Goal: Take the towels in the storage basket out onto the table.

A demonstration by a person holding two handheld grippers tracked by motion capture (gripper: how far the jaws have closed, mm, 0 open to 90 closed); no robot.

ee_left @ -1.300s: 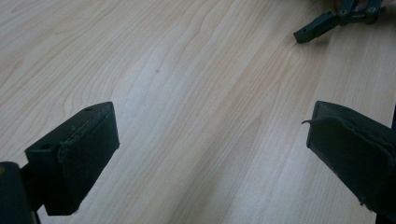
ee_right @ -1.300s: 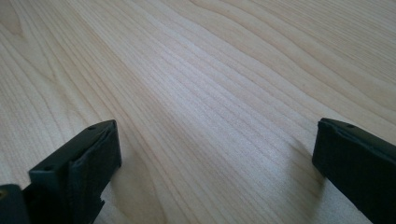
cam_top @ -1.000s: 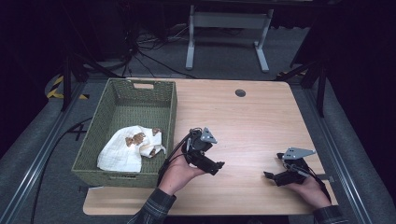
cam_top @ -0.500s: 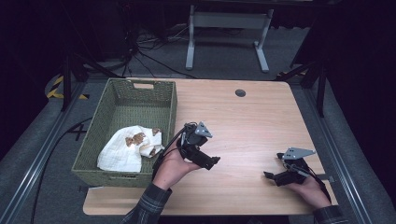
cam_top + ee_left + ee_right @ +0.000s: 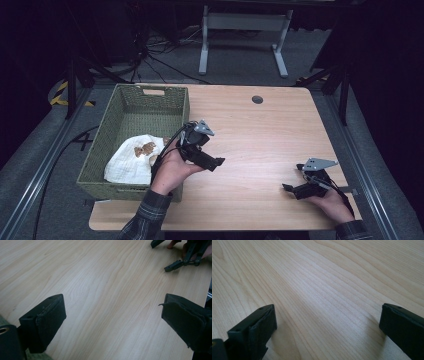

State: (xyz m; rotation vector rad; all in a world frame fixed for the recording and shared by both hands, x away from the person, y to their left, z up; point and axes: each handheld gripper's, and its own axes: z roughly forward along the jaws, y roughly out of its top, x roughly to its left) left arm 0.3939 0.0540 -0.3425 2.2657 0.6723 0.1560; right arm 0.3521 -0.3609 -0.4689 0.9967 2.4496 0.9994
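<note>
My left gripper (image 5: 216,162) hangs over the wooden table (image 5: 260,135) just right of a green woven basket (image 5: 100,150), held in a hand with a plaid sleeve. Its jaws point right and stand wide open with nothing between them; the left gripper view (image 5: 112,322) has bare wood between the pads. A white cloth (image 5: 131,160) with brown marks lies in the basket's near half. My right gripper (image 5: 290,189) rests low near the table's front right corner, open and holding nothing, with wood grain between its jaws (image 5: 327,327). The right gripper (image 5: 185,257) also appears far off in the left gripper view.
A small round cable hole (image 5: 257,99) sits near the table's far edge. Beyond the table stands a grey metal frame (image 5: 245,22) on the dark floor, with cables (image 5: 150,55) trailing at the back left. Metal rails (image 5: 45,175) run along both sides of the table.
The left hand and its gripper have drifted a little left and away, toward the basket's right wall. The right gripper has stayed where it was.
</note>
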